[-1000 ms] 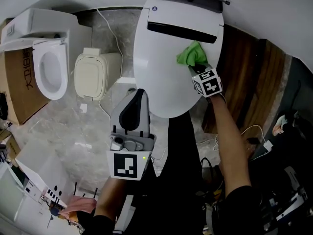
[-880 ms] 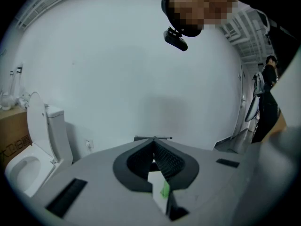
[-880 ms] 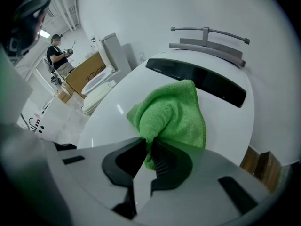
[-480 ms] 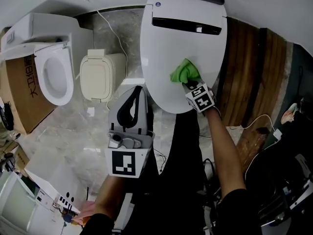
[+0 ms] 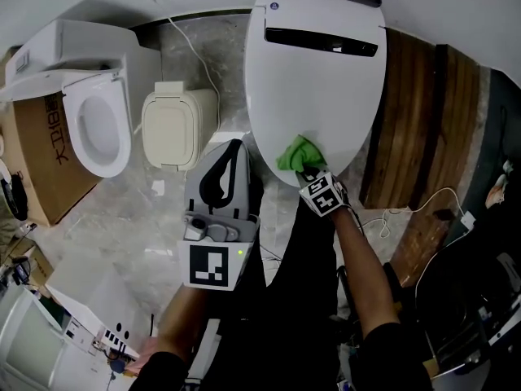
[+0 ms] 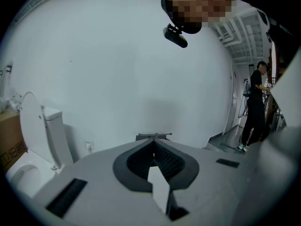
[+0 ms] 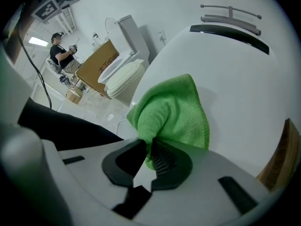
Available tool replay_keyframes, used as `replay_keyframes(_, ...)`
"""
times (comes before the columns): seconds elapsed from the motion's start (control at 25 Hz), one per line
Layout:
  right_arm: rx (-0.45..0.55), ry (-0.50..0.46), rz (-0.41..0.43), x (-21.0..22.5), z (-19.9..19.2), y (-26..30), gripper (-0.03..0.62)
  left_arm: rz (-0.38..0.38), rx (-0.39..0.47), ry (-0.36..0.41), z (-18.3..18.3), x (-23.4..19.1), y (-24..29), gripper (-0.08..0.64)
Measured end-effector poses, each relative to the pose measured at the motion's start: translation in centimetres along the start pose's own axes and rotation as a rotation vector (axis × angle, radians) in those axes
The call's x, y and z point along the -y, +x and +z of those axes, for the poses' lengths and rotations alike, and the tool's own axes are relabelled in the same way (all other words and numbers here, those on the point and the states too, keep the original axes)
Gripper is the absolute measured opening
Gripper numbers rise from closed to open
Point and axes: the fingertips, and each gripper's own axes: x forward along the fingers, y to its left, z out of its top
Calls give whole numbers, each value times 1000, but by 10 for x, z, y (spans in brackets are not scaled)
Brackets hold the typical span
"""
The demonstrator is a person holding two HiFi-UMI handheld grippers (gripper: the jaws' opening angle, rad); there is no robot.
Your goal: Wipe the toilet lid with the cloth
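Where the right gripper (image 5: 306, 170) pinches the green cloth (image 5: 298, 152), folds bury its tips against the toilet lid (image 5: 317, 88). The left gripper (image 5: 235, 146) has its jaws together, empty.

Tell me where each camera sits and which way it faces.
Head view: on the person's head, looking steeply down at the toilet lid; both forearms show.
Left gripper view: on the left hand-held gripper, facing a bare wall; its shut jaws show.
Right gripper view: on the right hand-held gripper, facing the lid; its jaws clamp the green cloth.
Head and right gripper views share cloth and lid.
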Motion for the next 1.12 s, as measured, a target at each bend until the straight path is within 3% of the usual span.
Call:
replay_keyframes(0.2, -47, -54, 37, -27, -17, 9, 43, 10, -6, -15, -2, -4, -4, 9)
replay_keyframes(0.48, -75, -57, 80, -42, -27, 17, 43, 21, -19, -22, -12, -6, -3, 9)
replay_keyframes(0.68, -103, -131, 135, -53, -32, 18, 43, 34, -33, -33, -16, -4, -1, 9)
replay_keyframes(0.84, 31, -156, 146, -50, -5, -12, 43, 45, -24, -32, -10, -2, -4, 9)
replay_keyframes(1.12, 293, -208, 49, 0, 84, -86, 43, 84, -21, -60, 0, -1, -6, 9)
